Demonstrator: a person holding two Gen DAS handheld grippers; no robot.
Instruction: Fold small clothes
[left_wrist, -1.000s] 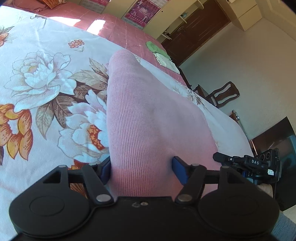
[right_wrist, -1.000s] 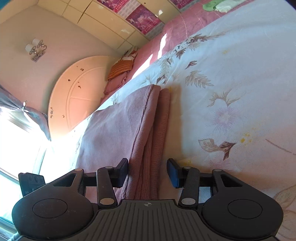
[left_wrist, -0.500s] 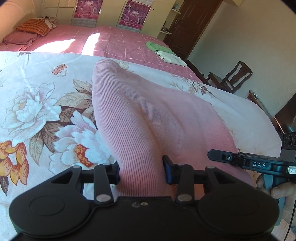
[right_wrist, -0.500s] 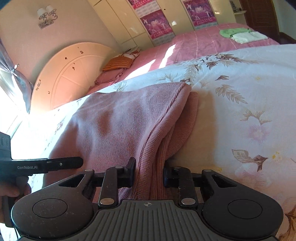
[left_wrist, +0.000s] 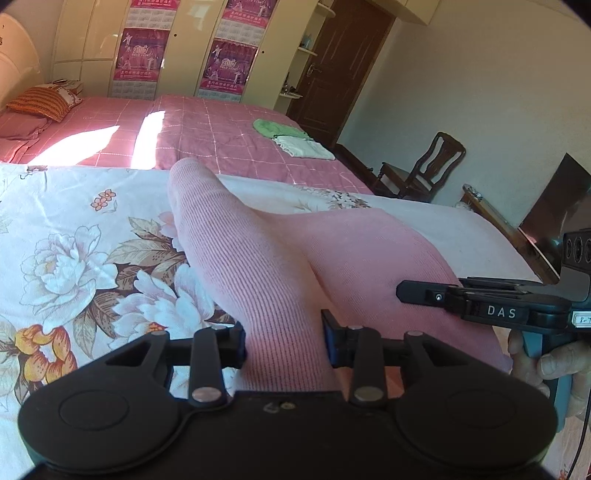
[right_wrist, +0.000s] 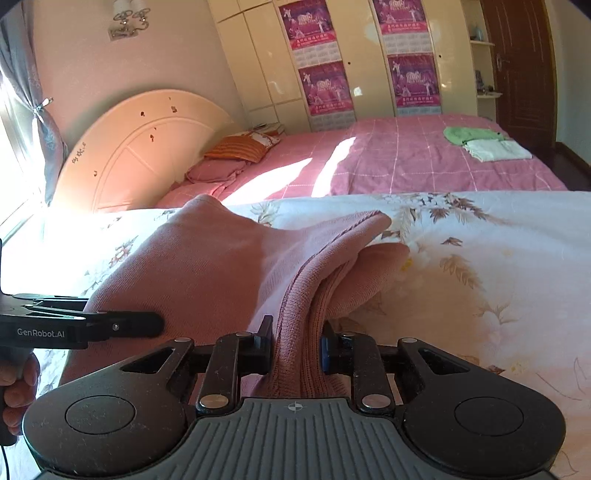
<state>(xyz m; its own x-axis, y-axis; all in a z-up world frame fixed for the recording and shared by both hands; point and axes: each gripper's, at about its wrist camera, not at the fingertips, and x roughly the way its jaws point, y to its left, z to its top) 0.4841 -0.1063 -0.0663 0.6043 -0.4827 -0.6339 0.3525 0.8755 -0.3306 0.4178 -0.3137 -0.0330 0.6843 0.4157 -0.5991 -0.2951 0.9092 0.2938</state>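
Sunlit bedroom, floral bedsheet (left_wrist: 66, 236) covering the near bed and serving as the work surface. Pink knit garment (left_wrist: 266, 280) is lying on it, near edge being lifted off the sheet, far end still resting on the bed. Left claw (left_wrist: 282, 341) is pinching a bunched ribbed corner; right claw (right_wrist: 297, 345) is clamping the doubled hem edge, both closed on cloth. Fabric is running straight ahead from each claw, long axis pointing away toward the headboard (right_wrist: 136, 147) side. Claws are sitting side by side along the near edge, each holding its own corner, neither clearly nearer. Likely next: carrying the near edge forward over the far end, so keeping both corners level matters. Beyond, green and white folded clothes (left_wrist: 291, 138) are lying on the pink checked bedspread (left_wrist: 207, 136); wooden chair (left_wrist: 424, 173) by wall.
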